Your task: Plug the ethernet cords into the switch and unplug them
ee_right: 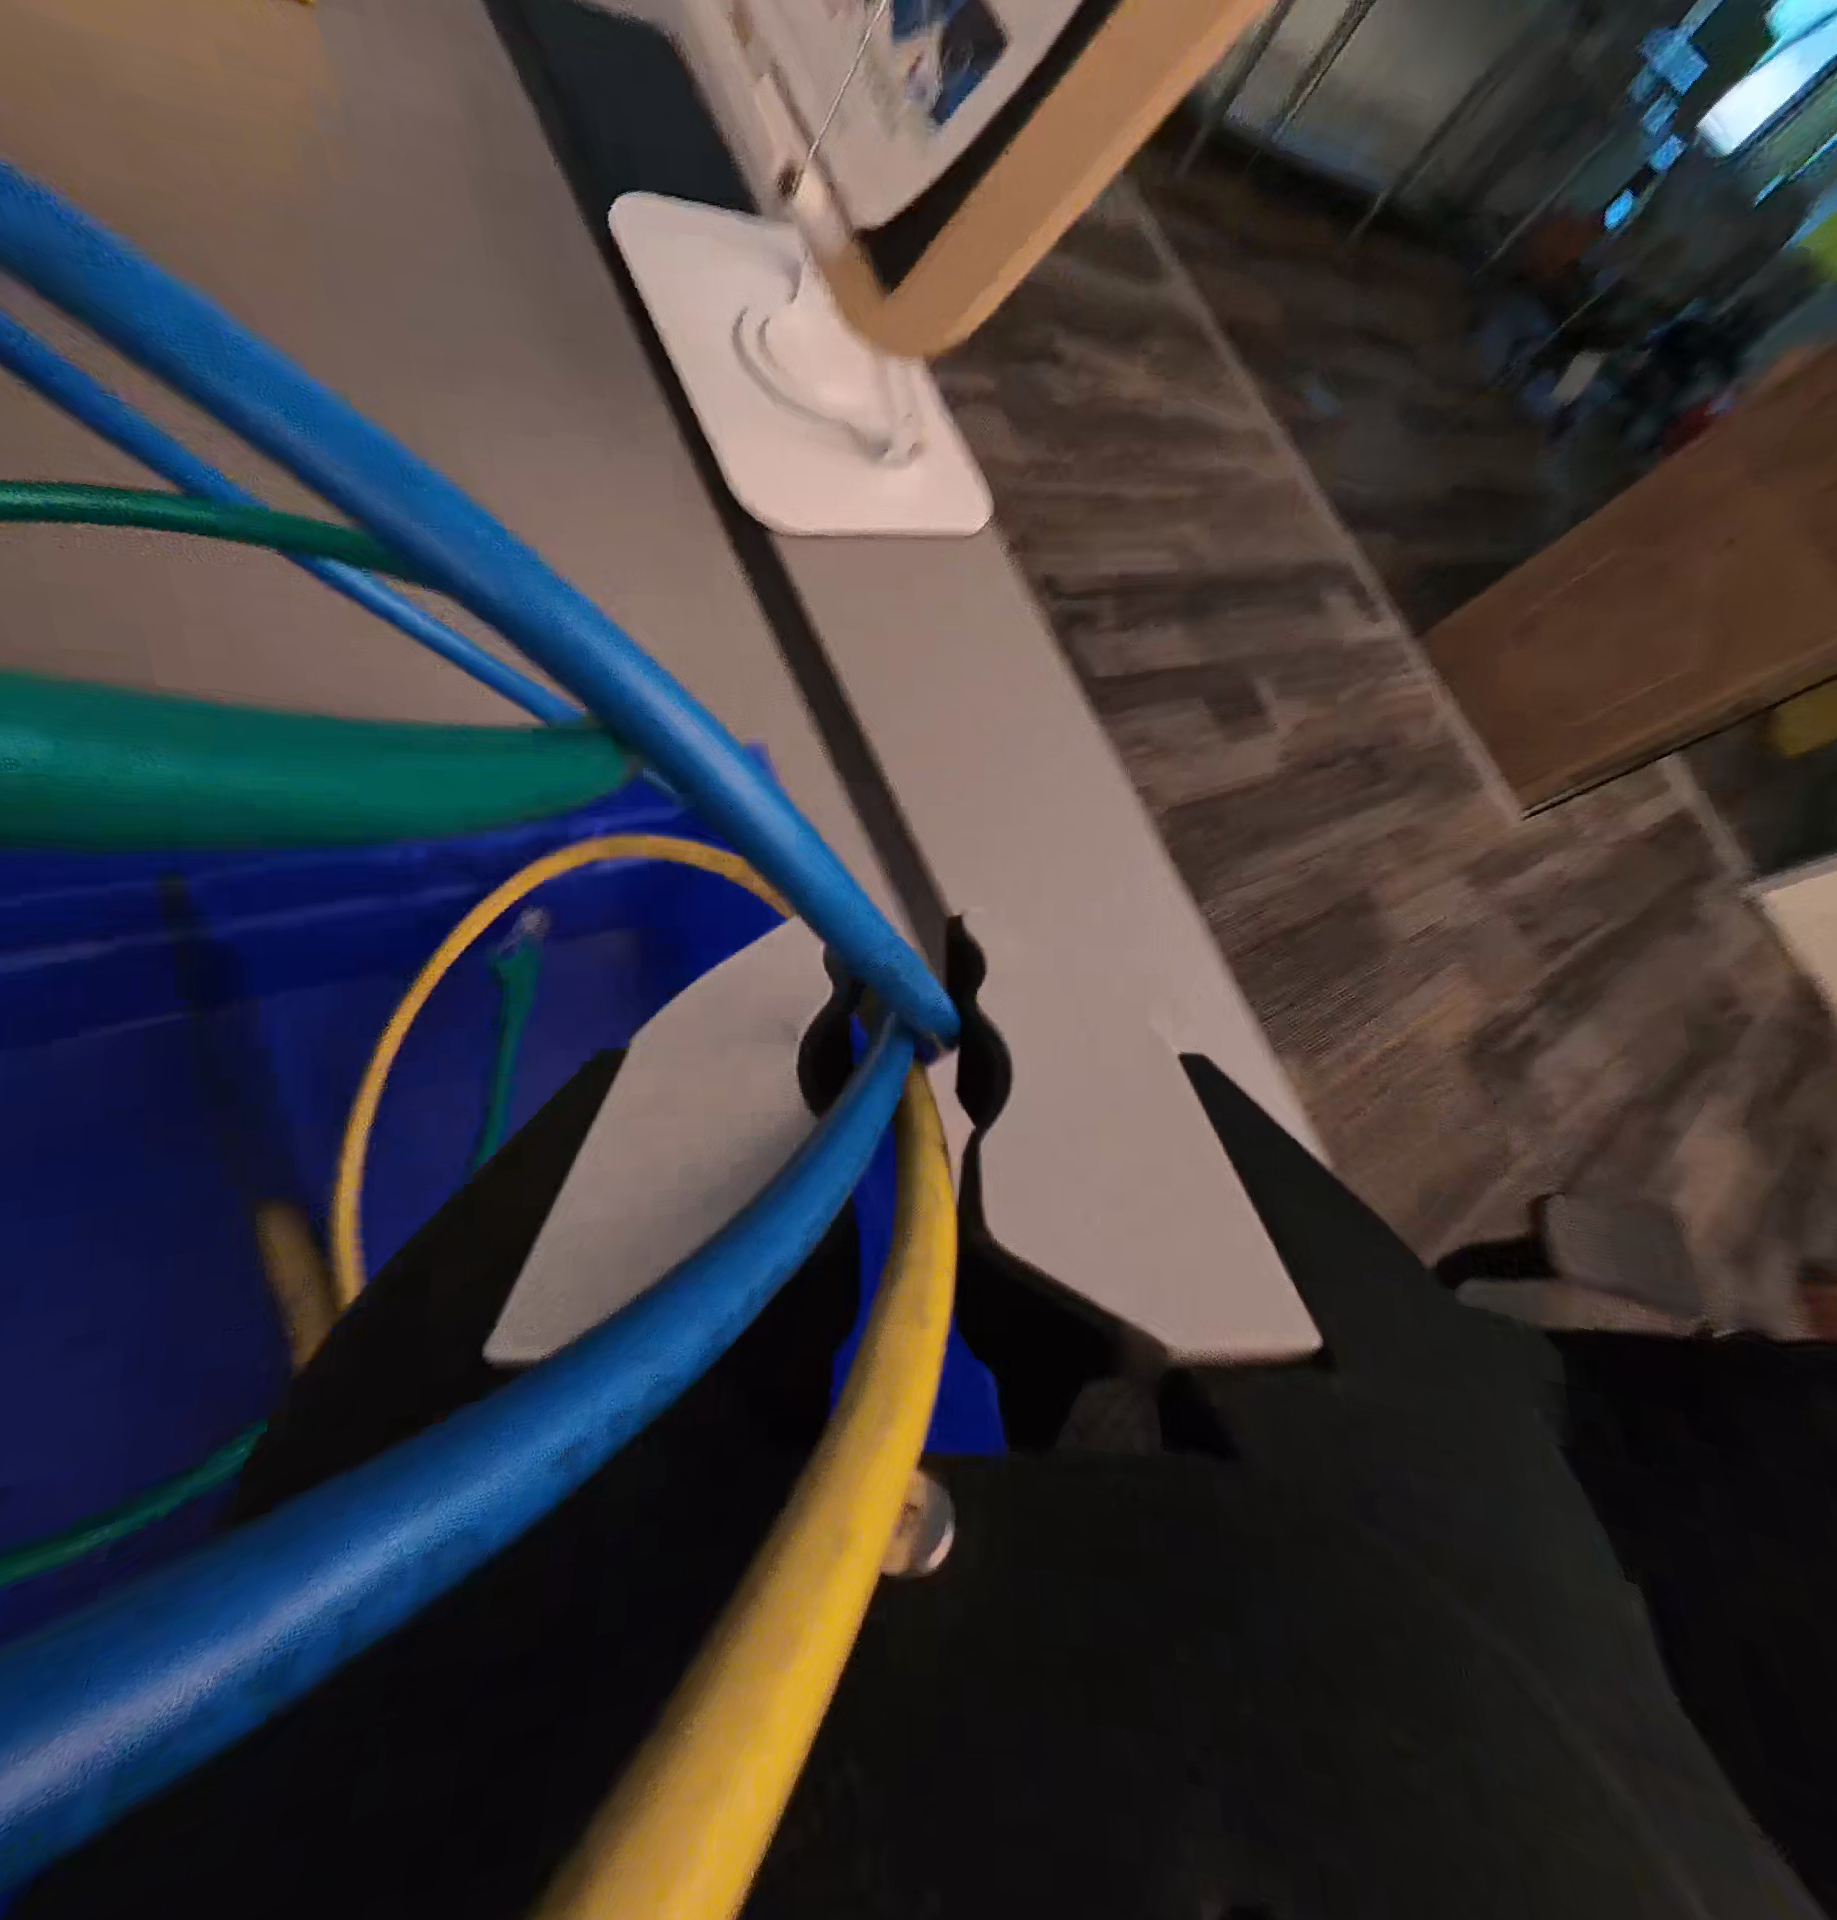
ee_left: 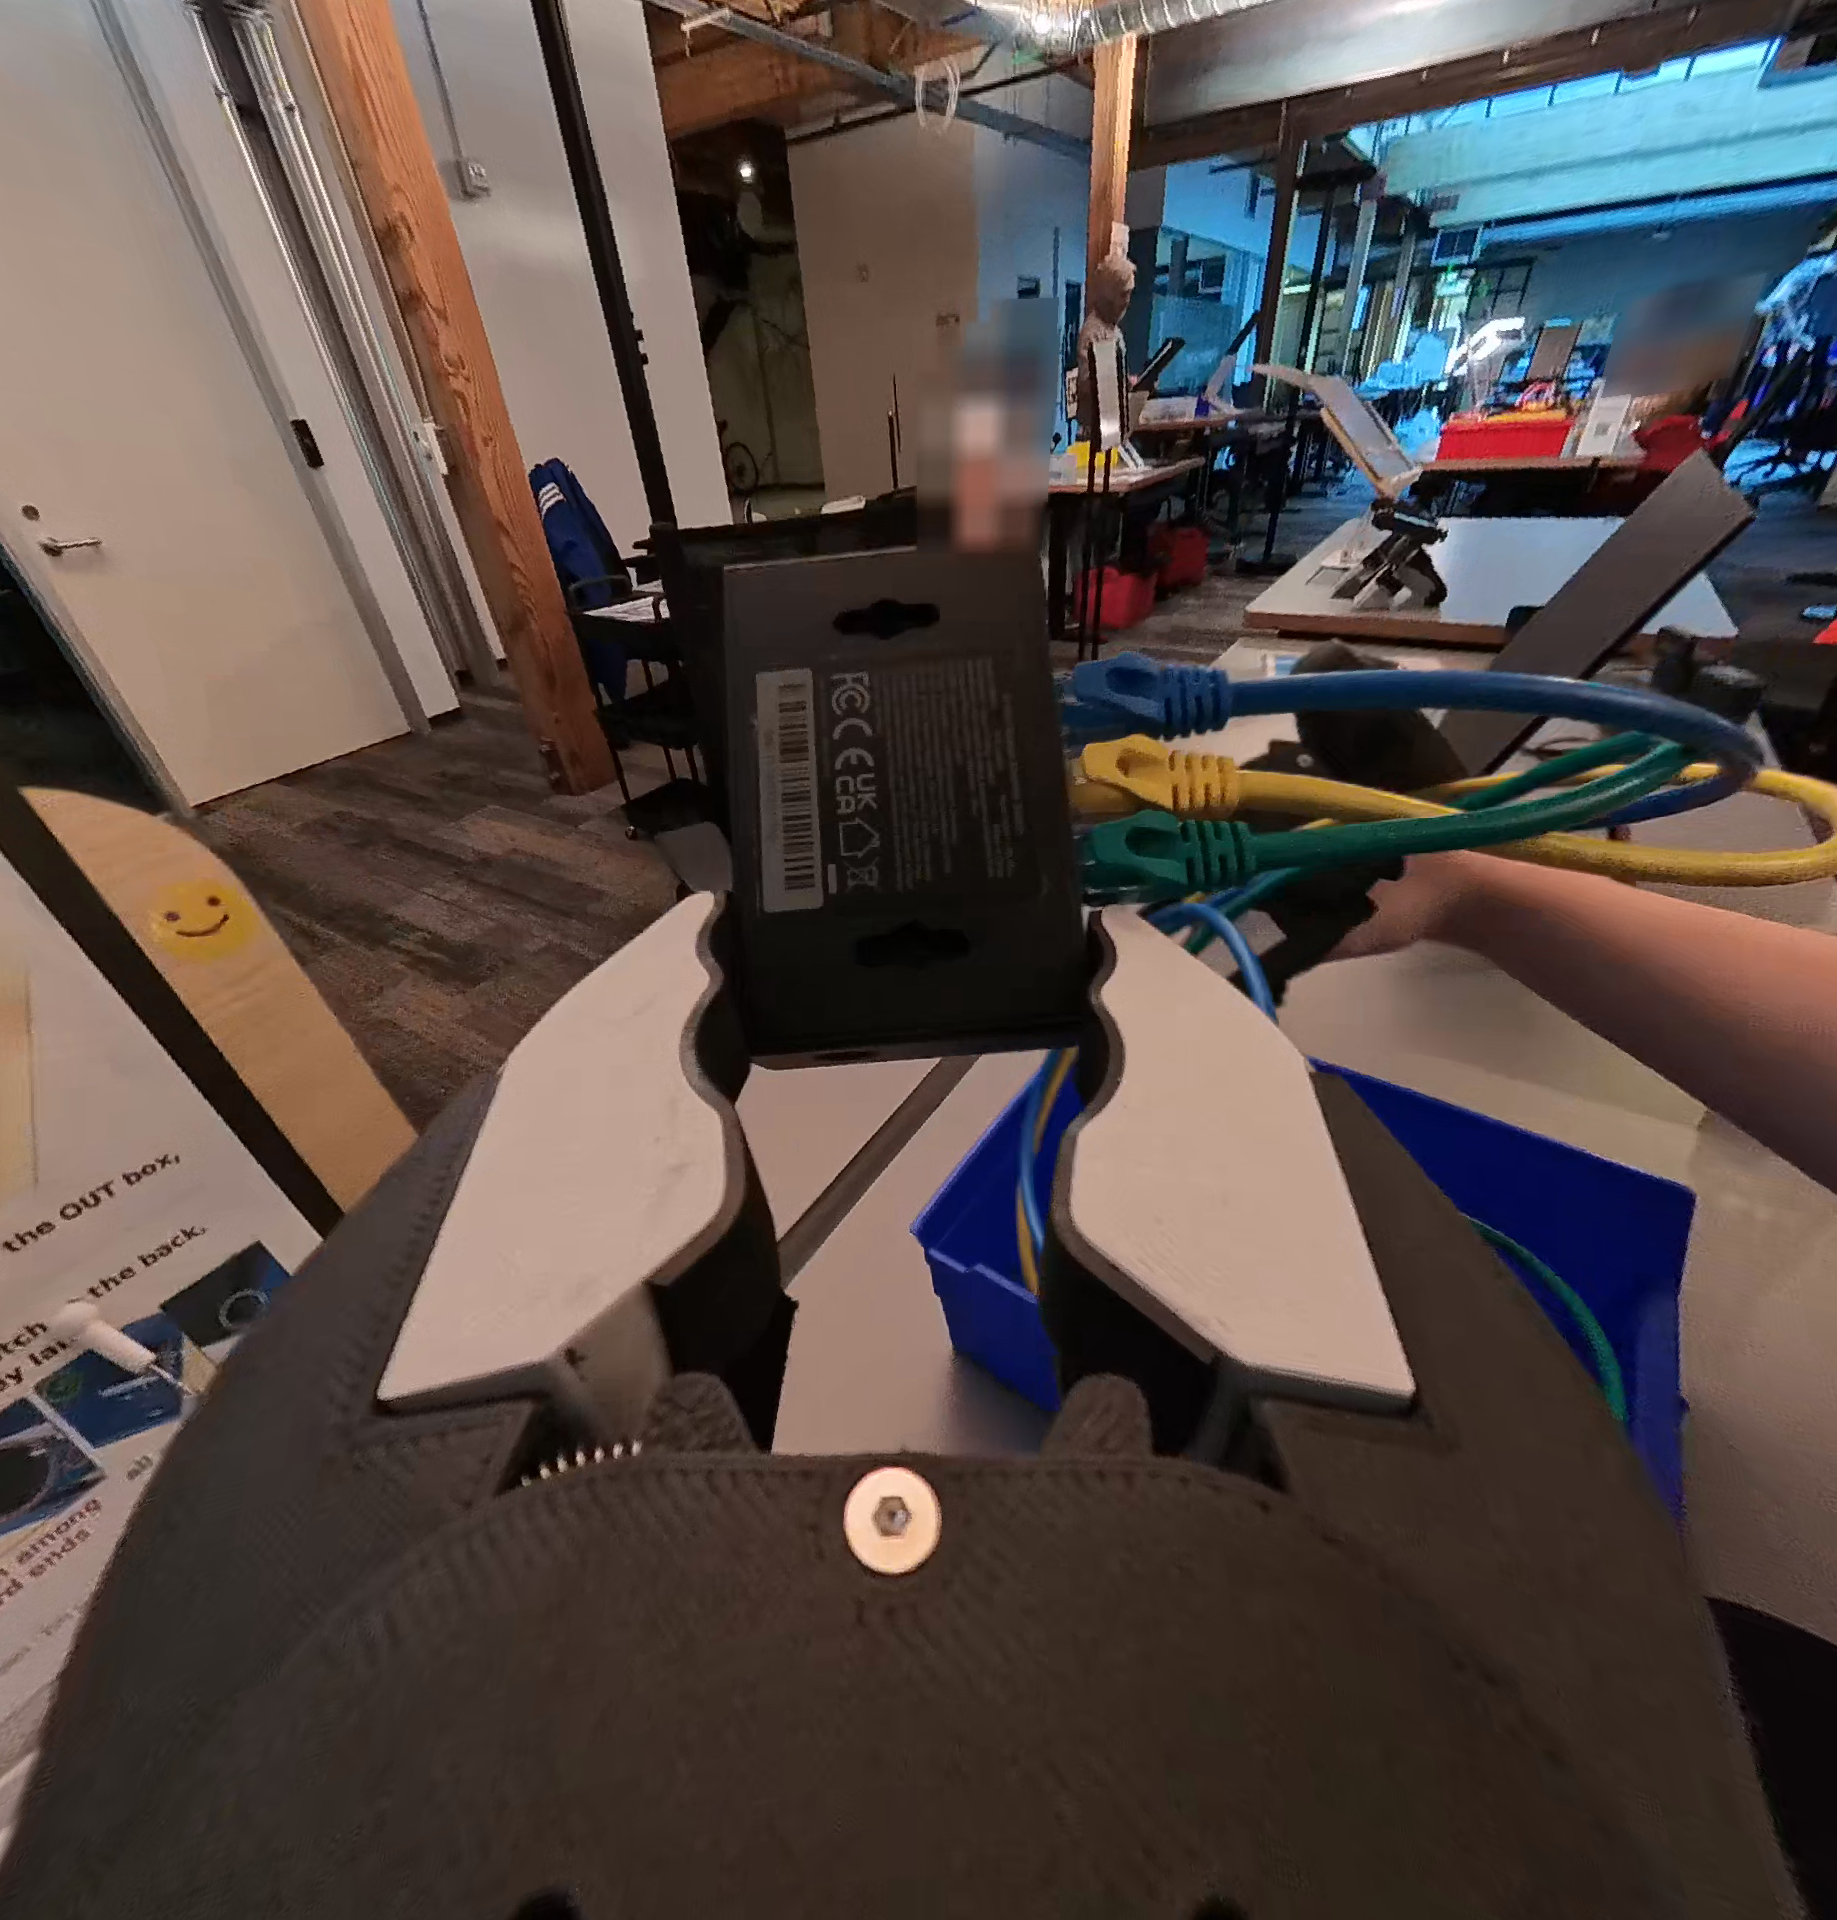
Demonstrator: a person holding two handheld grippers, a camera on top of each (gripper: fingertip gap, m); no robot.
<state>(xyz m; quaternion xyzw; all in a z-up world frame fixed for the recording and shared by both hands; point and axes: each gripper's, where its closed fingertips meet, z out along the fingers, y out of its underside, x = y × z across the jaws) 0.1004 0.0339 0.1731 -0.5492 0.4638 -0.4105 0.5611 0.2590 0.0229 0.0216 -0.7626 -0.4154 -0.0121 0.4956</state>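
The left tool (ee_left: pixel 898 977) clamps the black switch (ee_left: pixel 898 800), held upright above the tabletop (ee_left: pixel 1516 1039); three plugged cords leave its right side. The right tool (ee_right: pixel 909 1023), nearer them, is clenched on the blue cord (ee_right: pixel 540 613), so unplugging pulls rightward

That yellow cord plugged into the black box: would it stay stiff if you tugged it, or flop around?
Probably floppy: the yellow cord sags in a loose loop from the switch. Its ribbed boot likely stiffens only the plug end. It looks light.
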